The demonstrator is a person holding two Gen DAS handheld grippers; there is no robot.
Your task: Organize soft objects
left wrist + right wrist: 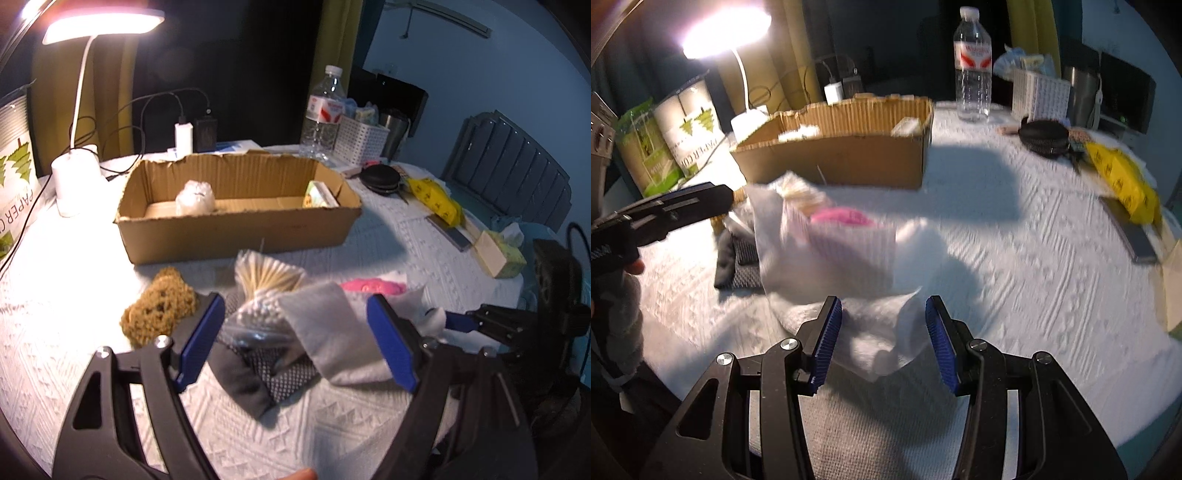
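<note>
A pile of soft things lies on the white tablecloth [74, 295] in front of a cardboard box [236, 229]: a brown sponge [159, 306], a bag of cotton swabs [266, 295], a grey-white cloth [332, 332], a dark mesh cloth [251, 373] and a pink item [373, 286]. My left gripper [295, 343] is open, its jaws either side of the swab bag and grey cloth. My right gripper [882, 339] is open around a white cloth [879, 332]; it also shows in the left wrist view [480, 321]. The box holds a white wrapped ball [195, 197] and a small carton [319, 195].
A lit desk lamp [74, 162] stands at the back left by a paper-cup pack [690, 129]. Behind the box are chargers [184, 138], a water bottle [323, 110] and a white basket [362, 138]. At the right lie a black case [380, 177], a yellow packet [436, 201] and a tissue box [498, 254].
</note>
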